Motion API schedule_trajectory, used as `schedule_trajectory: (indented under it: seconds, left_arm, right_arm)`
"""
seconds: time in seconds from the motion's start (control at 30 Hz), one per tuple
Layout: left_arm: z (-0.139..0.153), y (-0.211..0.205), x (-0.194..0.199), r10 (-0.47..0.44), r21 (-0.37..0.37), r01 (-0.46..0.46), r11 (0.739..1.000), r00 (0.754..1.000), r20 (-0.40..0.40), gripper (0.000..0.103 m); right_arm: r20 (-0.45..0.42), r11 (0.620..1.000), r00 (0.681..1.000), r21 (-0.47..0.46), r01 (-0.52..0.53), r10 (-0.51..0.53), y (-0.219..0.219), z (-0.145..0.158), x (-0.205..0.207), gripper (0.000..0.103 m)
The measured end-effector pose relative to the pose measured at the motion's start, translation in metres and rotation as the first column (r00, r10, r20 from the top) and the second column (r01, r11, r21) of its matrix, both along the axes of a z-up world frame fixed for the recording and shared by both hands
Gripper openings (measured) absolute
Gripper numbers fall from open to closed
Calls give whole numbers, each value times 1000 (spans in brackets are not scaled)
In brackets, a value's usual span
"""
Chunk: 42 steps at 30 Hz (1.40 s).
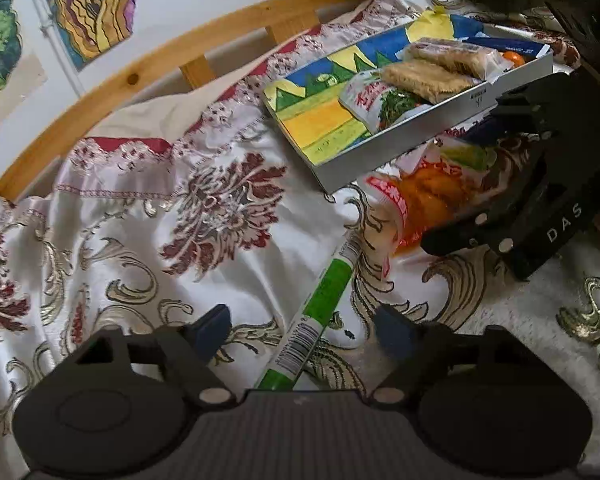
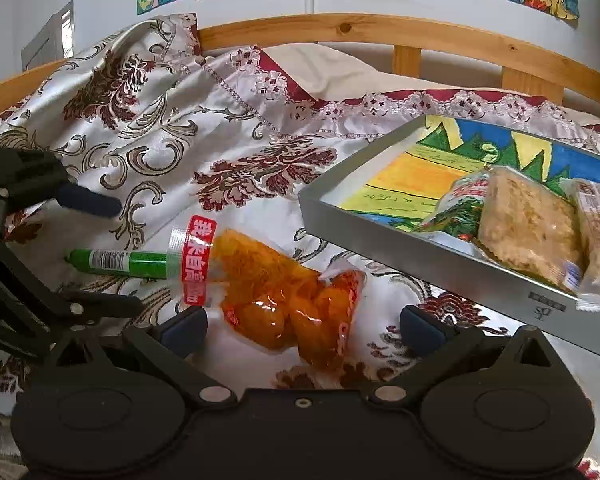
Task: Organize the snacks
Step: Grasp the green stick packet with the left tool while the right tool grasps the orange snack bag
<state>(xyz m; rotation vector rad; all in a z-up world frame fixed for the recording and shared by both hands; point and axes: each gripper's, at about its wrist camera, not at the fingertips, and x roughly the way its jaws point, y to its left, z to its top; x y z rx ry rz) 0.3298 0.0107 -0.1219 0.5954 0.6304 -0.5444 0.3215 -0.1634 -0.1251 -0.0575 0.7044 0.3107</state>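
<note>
While both of my claws hover low over the bedspread [image 1: 148,216], each is lined up on its own snack. My left claw [image 1: 304,332] stands partly open, its jaws either side of the green stick packet [image 1: 320,312] without pressing on it; nothing is held. My right claw [image 2: 302,326] is wide open and empty, its two pads flanking the near end of the orange snack bag [image 2: 284,296], which lies on the bed just beside the grey tray [image 2: 432,264]. The stick's far end touches, or slips under, the bag's red-banded edge; I cannot tell which. The tray rests tilted on the bed, with a drawing lining its floor, and already carries a green-printed packet [image 1: 380,100] and two wrapped biscuit bars [image 1: 440,68]. As I judge it, the step in hand is to grip these two loose snacks and move them into the tray. To do it well, I should close my left claw squarely across the stick's middle so that it does not swivel, close my right claw on the bag's body, not its slippery seam, and lift the stick clear first, lest it drag the bag.
</note>
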Motion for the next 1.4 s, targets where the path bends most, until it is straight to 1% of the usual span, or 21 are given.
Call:
schedule_trajectory:
  seconds: [0.03, 0.1, 0.13, 0.17, 0.2, 0.23, 0.3, 0.43, 0.5, 0.53, 0.6, 0.67, 0.73, 0.87, 0.97, 1.07, 1.17, 1.23, 1.3, 1.37, 1.4]
  left_arm:
    - [-1, 0, 2, -3, -10, 3, 1000, 1000, -11, 75]
    - [-3, 0, 7, 0, -25, -1, 1000, 999, -38, 58]
    - [-4, 0, 9, 3, -26, -5, 1000, 999, -54, 54]
    - [-5, -2, 13, 11, -26, -13, 1000, 998, -69, 44]
    - [-5, -3, 16, 18, -32, -21, 999, 996, -86, 38]
    - [-5, -4, 19, 25, -40, -29, 999, 994, -103, 37]
    - [-4, -7, 22, 36, -44, -42, 998, 992, -121, 32]
    - [-4, -11, 21, 45, -14, -48, 999, 991, -127, 27]
    - [-1, -13, 23, 72, -10, -74, 997, 986, -151, 23]
    - [1, -13, 25, 97, -15, -101, 995, 980, -173, 22]
    - [6, -10, 29, 160, -34, -173, 984, 959, -234, 21]
    - [11, -5, 31, 219, -62, -248, 967, 928, -300, 20]
    - [15, 3, 32, 250, -91, -302, 949, 898, -363, 20]
    - [20, 20, 26, 268, -144, -371, 918, 844, -465, 20]
    - [24, 25, 18, 283, -156, -414, 897, 807, -518, 20]
    - [26, 24, 6, 330, -139, -482, 865, 756, -565, 19]
    - [31, 20, -7, 349, -139, -520, 843, 724, -596, 19]
    - [37, 17, -17, 358, -145, -540, 829, 712, -604, 19]
    - [44, 15, -27, 347, -171, -561, 810, 694, -631, 19]
    - [50, 14, -39, 310, -221, -589, 777, 664, -681, 19]
    - [53, 12, -45, 301, -236, -598, 766, 658, -691, 19]
  right_arm:
    - [-3, 1000, 1000, 7, 3, -3, 0, -1, 1, 102]
    - [-8, 1000, 1000, 19, 9, -9, -1, -3, 5, 101]
    - [-11, 1000, 1000, 25, 11, -10, 0, -3, 6, 98]
    - [-17, 1000, 1000, 29, 13, -12, 0, -4, 8, 92]
    - [-25, 1000, 999, 23, 21, -20, 1, -5, 9, 88]
    - [-23, 1000, 1000, 20, 21, -21, 2, -5, 10, 86]
    - [-18, 1000, 1000, 19, 10, -10, 5, -5, 8, 77]
    - [-8, 1000, 1000, 4, 17, -16, 9, -5, 5, 74]
    - [-10, 1000, 1000, 11, 23, -23, 8, -4, 4, 72]
    - [-11, 1000, 1000, 14, 27, -27, 8, -3, 3, 72]
    - [-15, 999, 999, 14, 35, -35, 7, -2, 0, 71]
    - [-20, 999, 999, 15, 45, -45, 7, 1, -3, 70]
    - [-23, 998, 998, 12, 56, -56, 5, 5, -8, 70]
    - [-36, 996, 996, 23, 82, -81, 1, 13, -18, 70]
    - [-44, 995, 995, 28, 93, -92, -2, 20, -28, 70]
    - [-46, 995, 994, 17, 96, -95, -4, 28, -42, 70]
    - [-53, 994, 993, 20, 105, -104, -8, 36, -59, 70]
    - [-54, 994, 993, 19, 109, -108, -11, 42, -71, 70]
    - [-48, 993, 992, 17, 117, -116, -13, 50, -83, 70]
    - [-38, 991, 991, 24, 129, -128, -17, 59, -96, 70]
    - [-32, 990, 990, 31, 137, -136, -20, 65, -103, 70]
